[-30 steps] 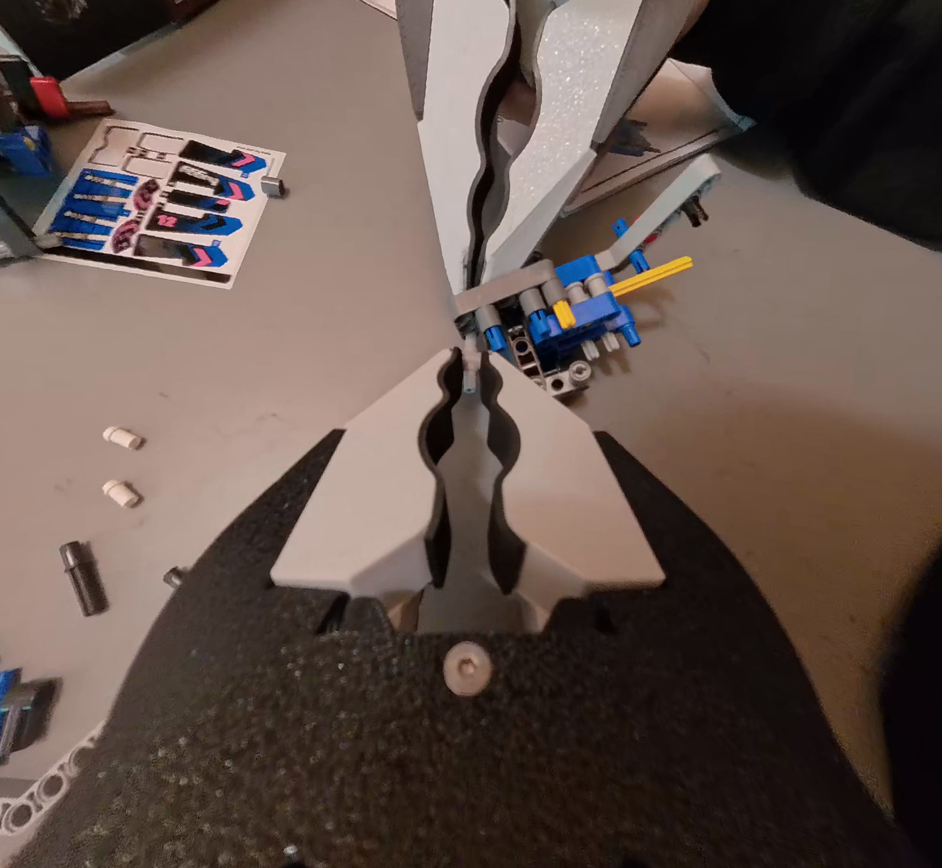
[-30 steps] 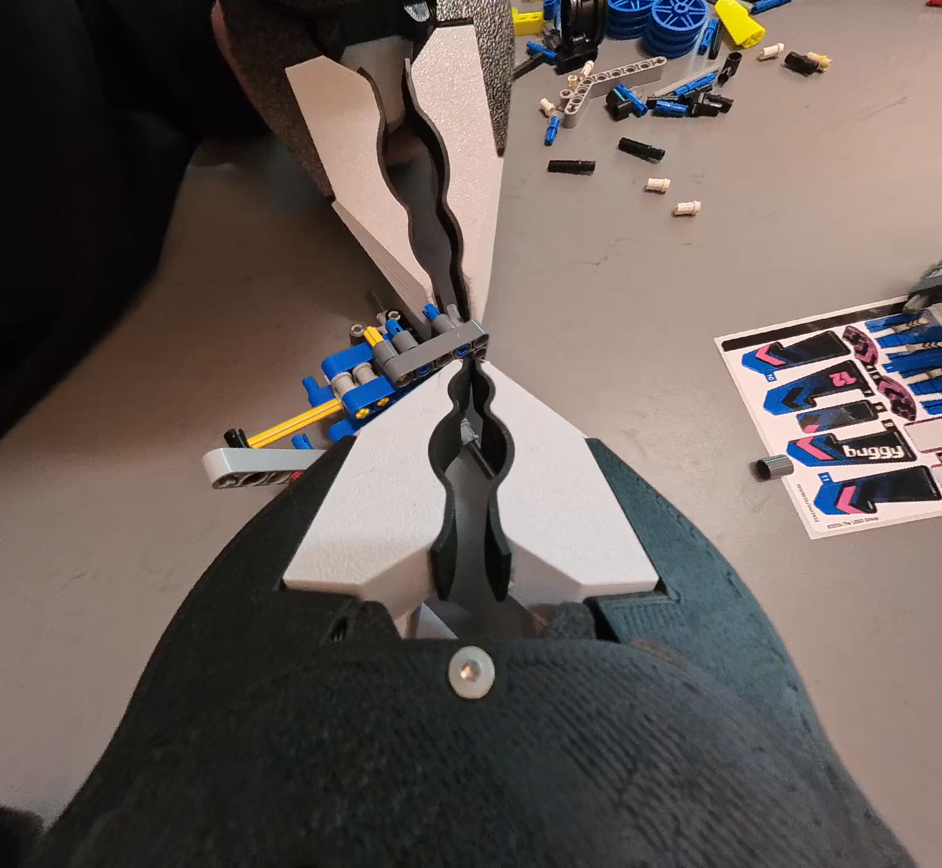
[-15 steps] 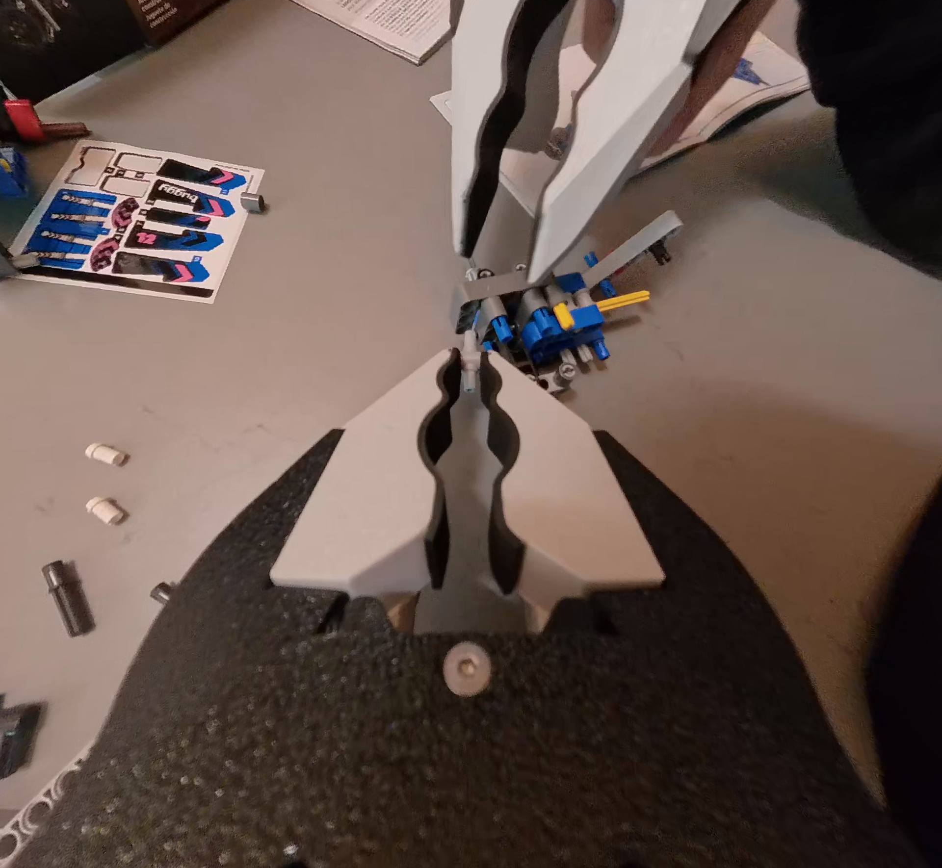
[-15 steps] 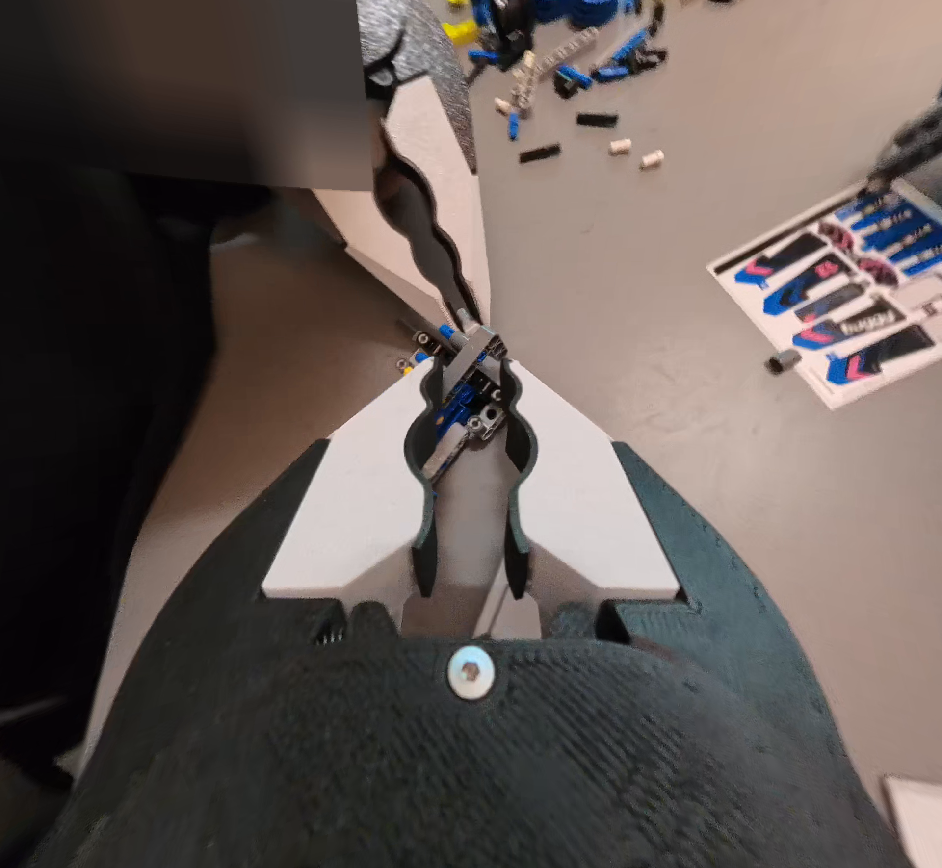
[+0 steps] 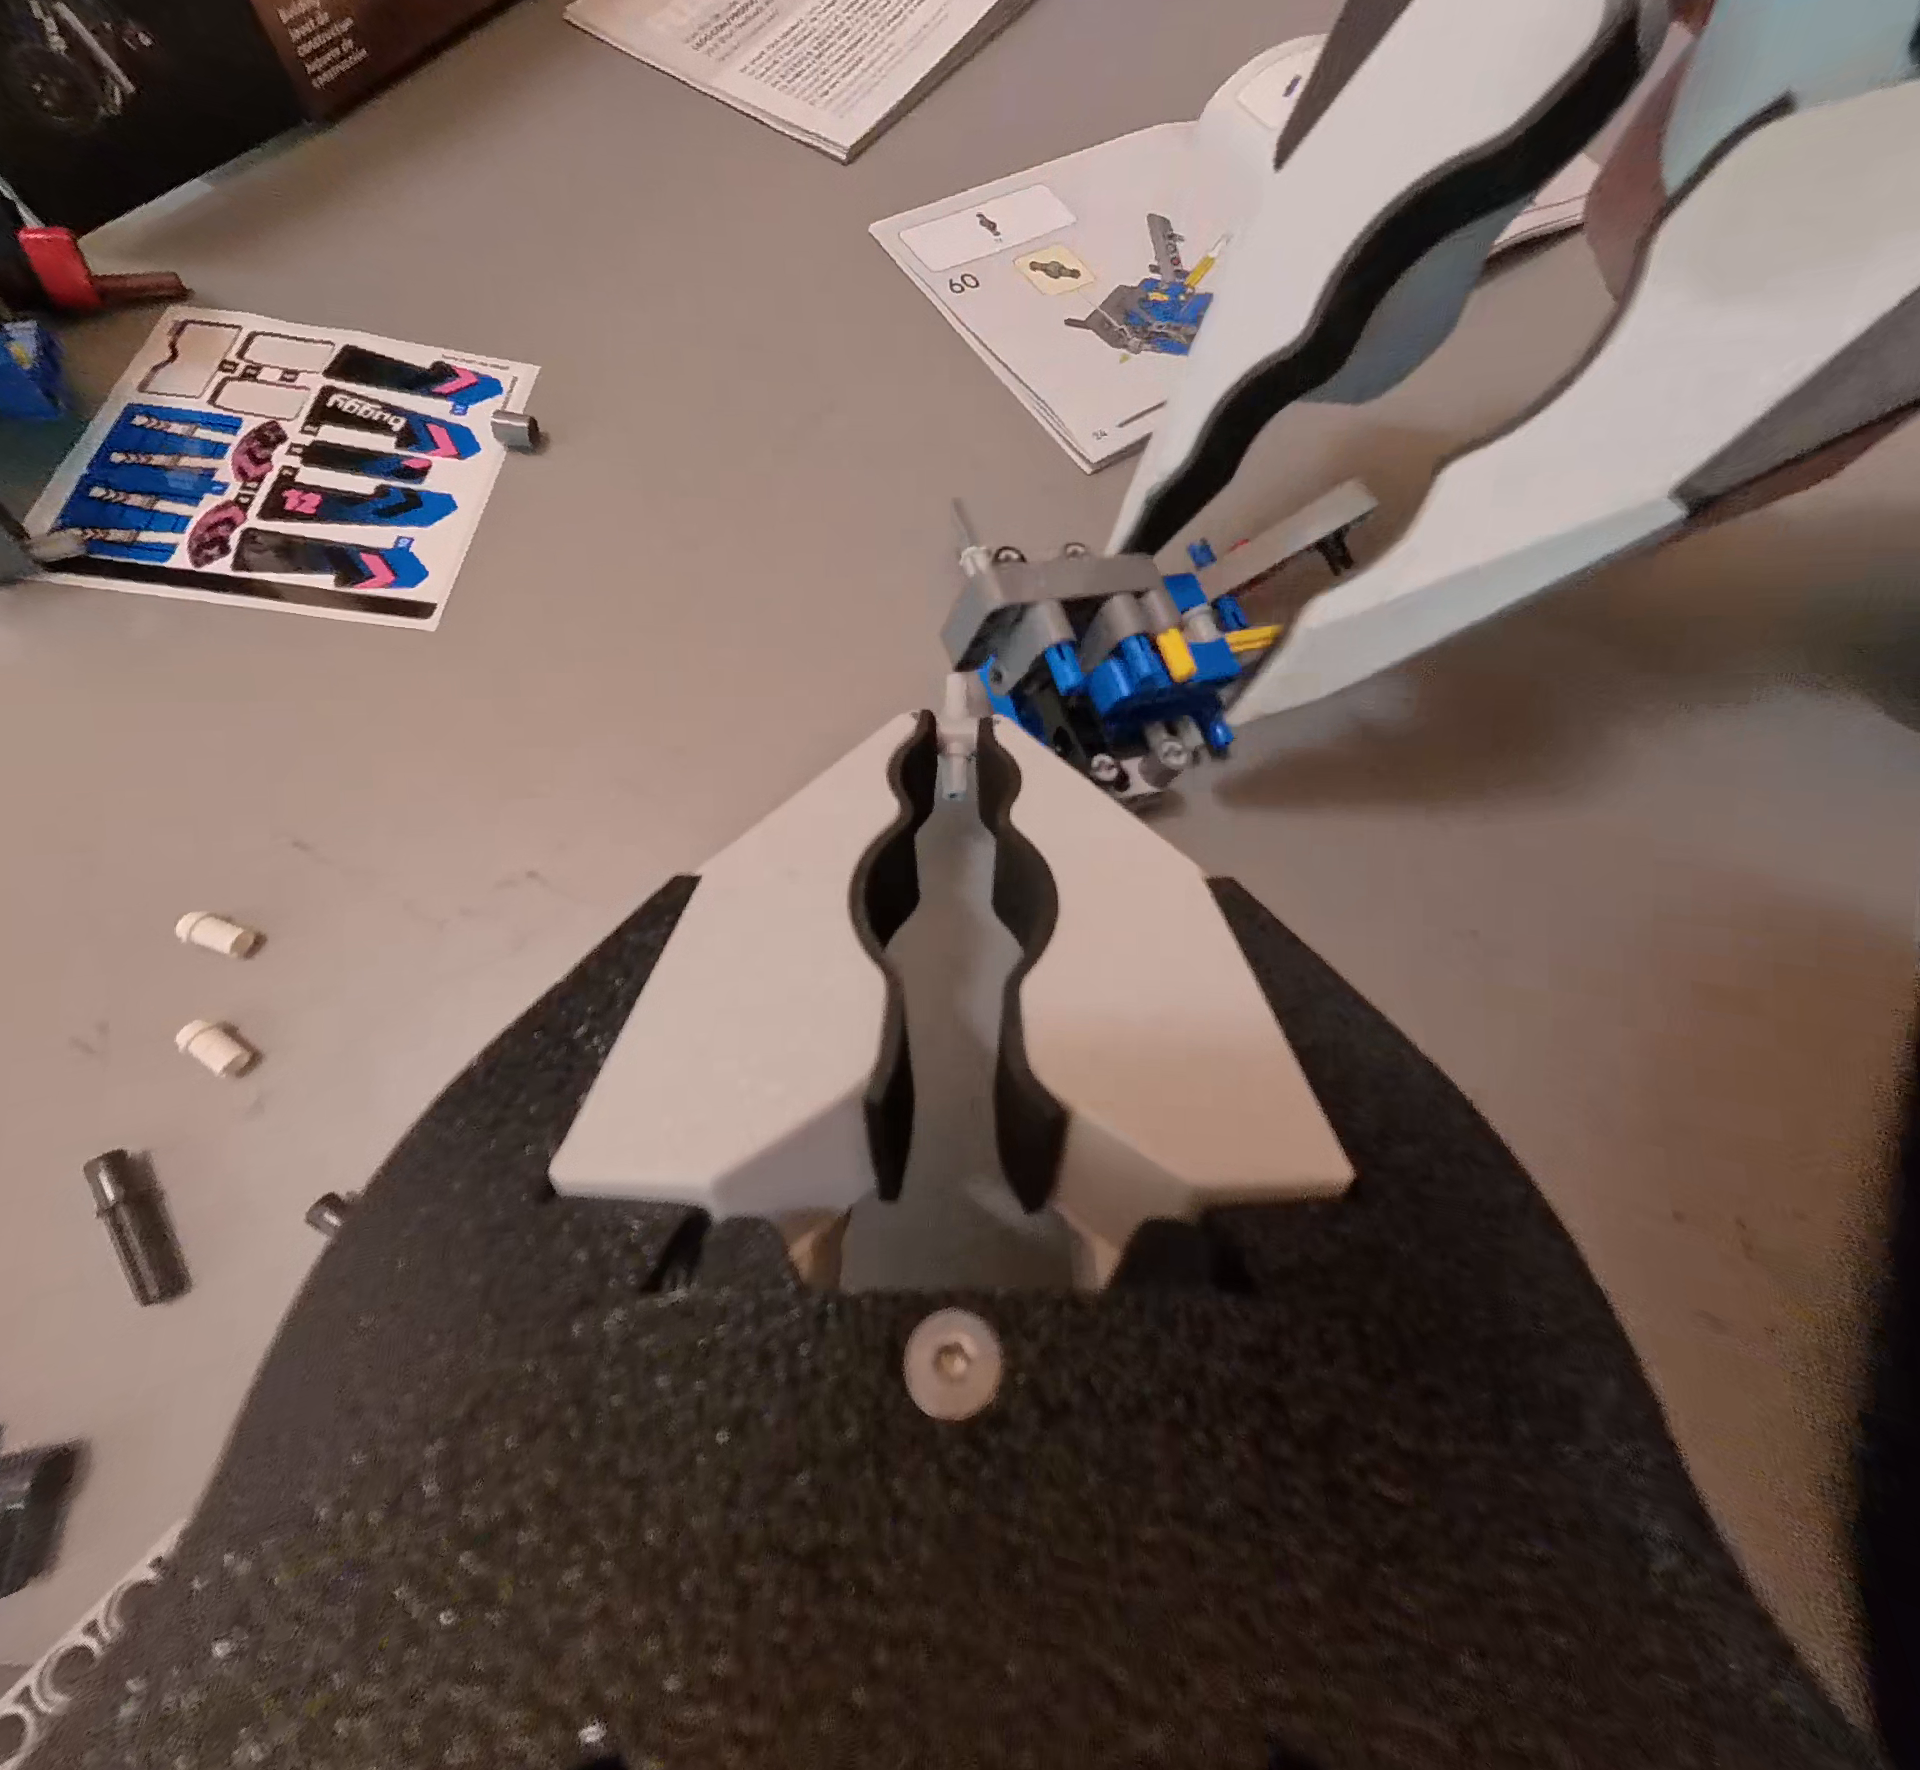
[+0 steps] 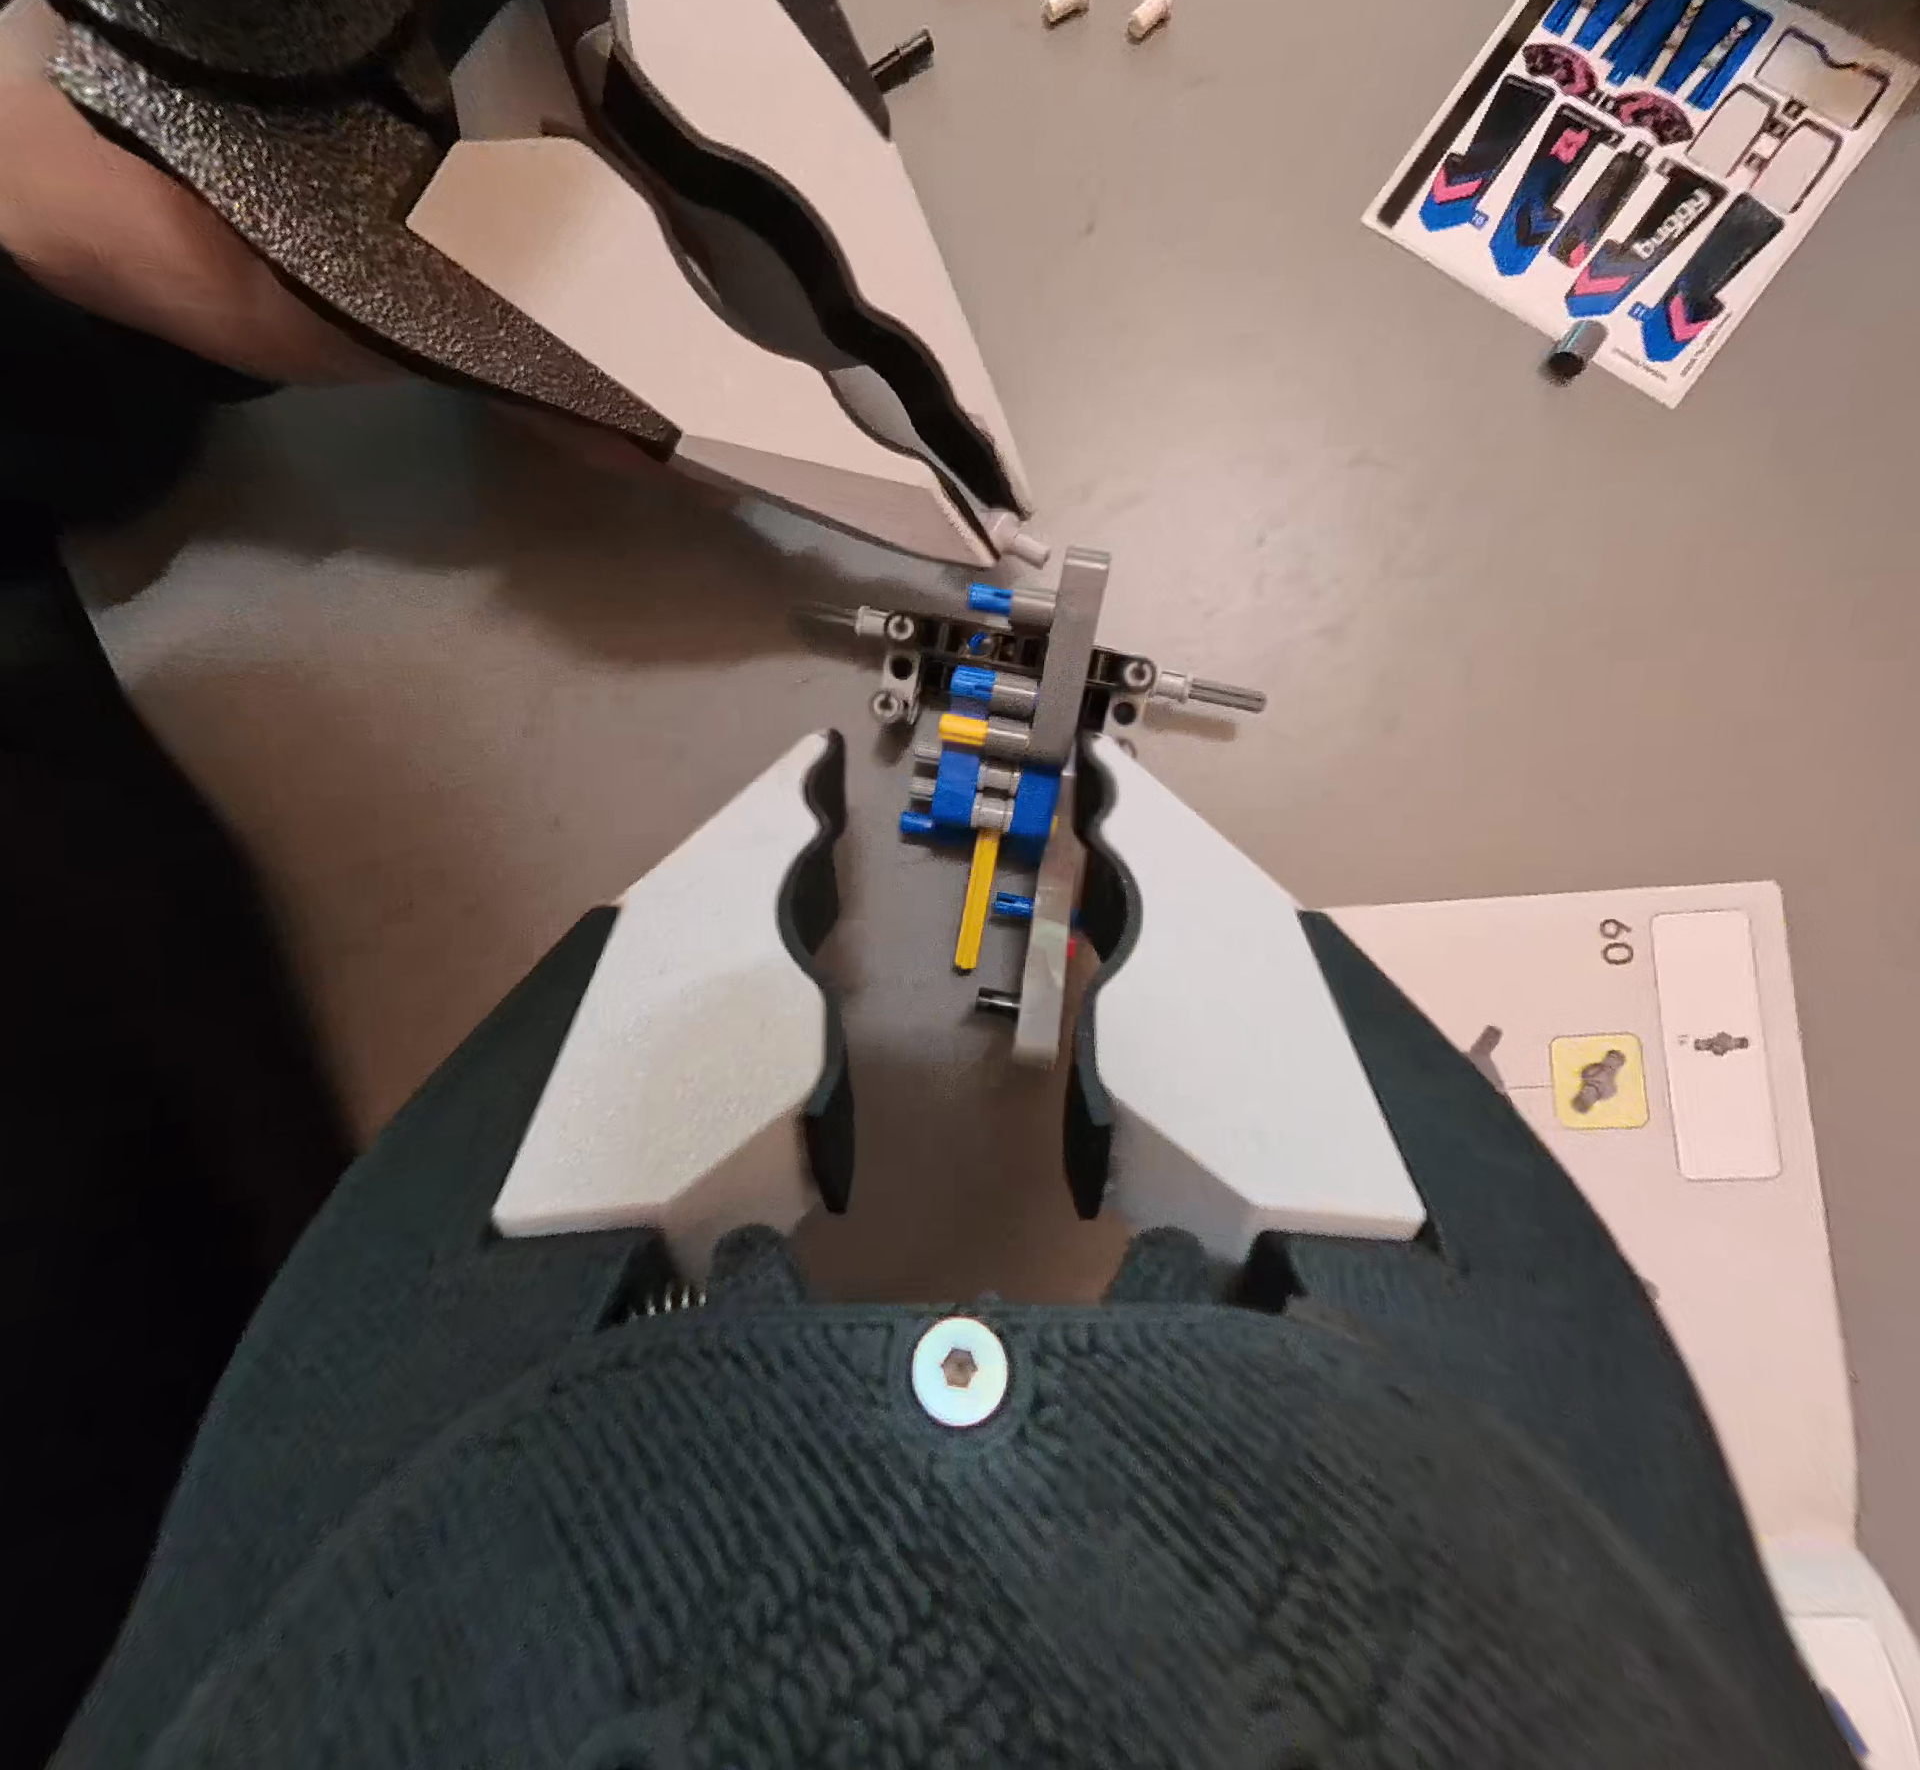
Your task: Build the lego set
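we hold the left gripper (image 5: 956, 744) with its fingers pinched together on a small light grey pin (image 5: 957, 752), its free end just short of the grey beam (image 6: 1075, 655) at the 12 o'clock end of the lego assembly (image 6: 1003, 754). that assembly sits on the table (image 6: 1351, 629) between the spread fingers of our right gripper (image 6: 956, 754), which seem to touch it only along the 3 o'clock side, if at all. the risk we see is that pushing the pin in slides or tips the unclamped build, or the shallowly held pin twists and drops if it meets the hole off-axis.
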Tool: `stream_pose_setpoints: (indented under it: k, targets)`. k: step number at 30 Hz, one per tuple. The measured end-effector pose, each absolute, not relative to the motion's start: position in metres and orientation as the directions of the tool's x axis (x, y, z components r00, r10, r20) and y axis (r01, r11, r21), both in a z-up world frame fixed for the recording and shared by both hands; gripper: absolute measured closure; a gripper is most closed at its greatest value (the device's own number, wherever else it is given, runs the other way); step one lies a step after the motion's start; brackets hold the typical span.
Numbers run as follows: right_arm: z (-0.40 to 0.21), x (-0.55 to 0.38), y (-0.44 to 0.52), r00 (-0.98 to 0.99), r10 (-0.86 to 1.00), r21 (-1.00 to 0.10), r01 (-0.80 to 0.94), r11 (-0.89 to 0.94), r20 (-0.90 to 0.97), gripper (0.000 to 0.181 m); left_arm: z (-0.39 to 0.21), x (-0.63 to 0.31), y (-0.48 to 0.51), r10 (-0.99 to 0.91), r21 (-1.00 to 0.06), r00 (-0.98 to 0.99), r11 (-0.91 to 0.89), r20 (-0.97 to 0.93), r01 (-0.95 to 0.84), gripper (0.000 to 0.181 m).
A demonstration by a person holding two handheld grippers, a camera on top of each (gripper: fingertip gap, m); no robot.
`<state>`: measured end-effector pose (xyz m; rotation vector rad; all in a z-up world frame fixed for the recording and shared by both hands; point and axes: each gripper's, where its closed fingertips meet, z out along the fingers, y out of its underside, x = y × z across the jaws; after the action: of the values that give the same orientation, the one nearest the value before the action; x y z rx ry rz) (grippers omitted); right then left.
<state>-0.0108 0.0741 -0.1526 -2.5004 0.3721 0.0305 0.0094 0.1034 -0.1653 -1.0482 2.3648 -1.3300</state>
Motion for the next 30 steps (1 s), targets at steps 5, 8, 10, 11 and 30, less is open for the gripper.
stream_pose_setpoints:
  k: [5,8,10,11,30]
  targets:
    - [-0.164,-0.006,0.075,0.951,-0.307,-0.588,-0.268,-0.763,-0.035,0.156,-0.163,0.009,0.104,-0.687,-0.828,-0.716,0.327,0.124,-0.457,0.177]
    - [-0.172,-0.006,0.072,0.944,-0.330,-0.582,-0.260,-0.771,0.015,0.153,-0.161,0.009,0.104,-0.688,-0.834,-0.717,0.331,0.107,-0.442,0.177]
    - [-0.171,-0.007,0.077,0.941,-0.339,-0.621,-0.263,-0.738,0.006,0.155,-0.161,0.008,0.103,-0.685,-0.835,-0.722,0.338,0.099,-0.435,0.177]
    - [-0.171,-0.007,0.079,0.938,-0.346,-0.635,-0.271,-0.723,-0.006,0.155,-0.162,0.008,0.103,-0.685,-0.833,-0.722,0.342,0.096,-0.435,0.177]
    - [-0.166,-0.008,0.089,0.916,-0.363,-0.806,-0.342,-0.483,-0.171,0.155,-0.156,0.010,0.109,-0.735,-0.853,-0.673,0.398,-0.076,-0.339,0.177]
